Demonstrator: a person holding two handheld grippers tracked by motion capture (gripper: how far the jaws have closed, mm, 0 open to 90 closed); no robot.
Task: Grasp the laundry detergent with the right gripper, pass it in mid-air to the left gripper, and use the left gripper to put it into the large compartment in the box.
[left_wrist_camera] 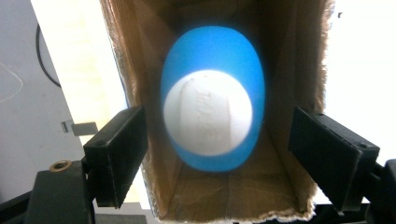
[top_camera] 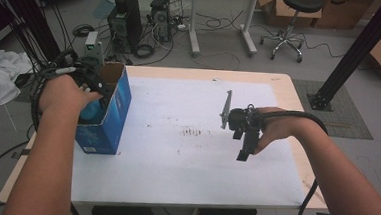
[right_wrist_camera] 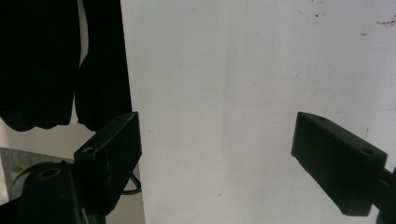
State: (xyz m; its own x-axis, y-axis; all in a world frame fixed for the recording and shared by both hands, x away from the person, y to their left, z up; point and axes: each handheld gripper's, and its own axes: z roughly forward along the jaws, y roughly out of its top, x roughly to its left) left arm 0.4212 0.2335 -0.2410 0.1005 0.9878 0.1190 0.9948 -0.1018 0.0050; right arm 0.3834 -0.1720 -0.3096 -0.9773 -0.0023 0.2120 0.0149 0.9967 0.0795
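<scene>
We take the blue cardboard box (top_camera: 109,116) as our landmark; it lies on the white sheet (top_camera: 185,157) that covers the table (top_camera: 285,85), at the sheet's left edge, with its open end turned toward the person's left hand (top_camera: 64,96). Inside the box we see a blue egg-shaped object (left_wrist_camera: 212,98) with a round white face toward the opening. In the left gripper view it rests on the brown floor of the box, deep between the two side walls.

The left gripper (left_wrist_camera: 217,154) is at the mouth of the box. Its two black jaws are spread wide, one outside each wall of the box, and they press on nothing. The blue object stands farther in than the jaws, and we cannot tell if anything touches it.

The right gripper (top_camera: 243,141) is well apart from the box, to its right, over the bare sheet. The right hand (top_camera: 277,130) holds it with the jaws pointing down toward the person. In the right gripper view (right_wrist_camera: 215,158) the jaws are also wide apart and have only the white sheet between them. Some small dark marks (top_camera: 192,132) are on the sheet between the box and this gripper.
</scene>
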